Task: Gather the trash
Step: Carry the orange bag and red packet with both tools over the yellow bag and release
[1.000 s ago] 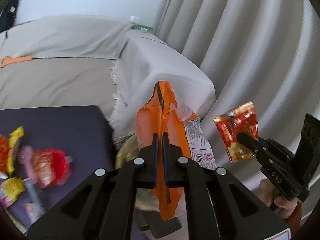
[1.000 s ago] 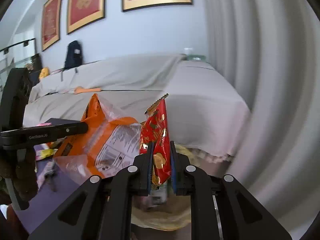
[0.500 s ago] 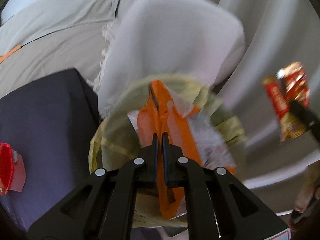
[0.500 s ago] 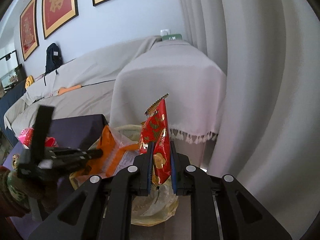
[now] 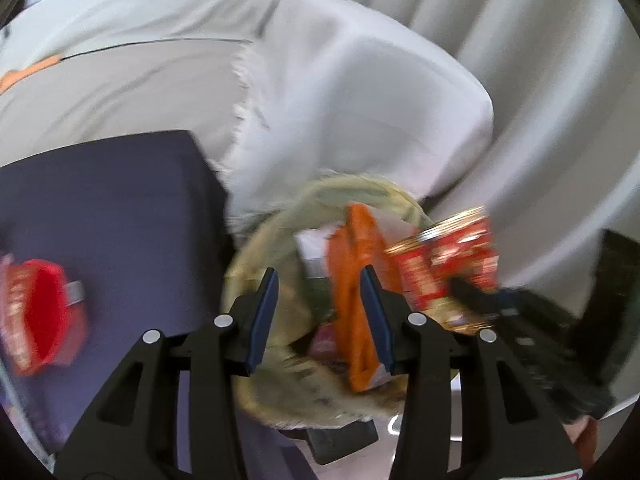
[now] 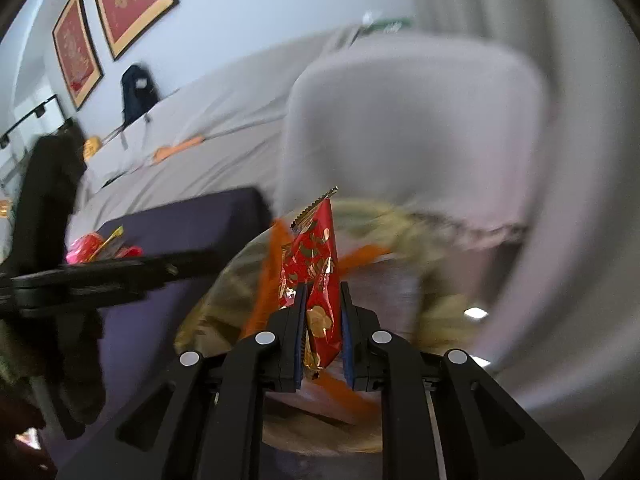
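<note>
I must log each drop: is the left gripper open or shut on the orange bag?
Open. The left gripper has just been opening; the orange bag lies against one pad only, above the bin.

Orange wrapper (image 5: pixel 352 280) upright over yellowish bin bag (image 5: pixel 272 240), red-gold packet (image 6: pixel 320 276) upright — above it

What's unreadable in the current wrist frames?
- Left wrist: motion blur; whether the orange bag touches a pad is unclear.
- Left wrist: bin contents hidden behind bag and fingers.
- Right wrist: red wrapper print smeared; bin blurred.
- Both: table trash too blurred to identify.
</note>
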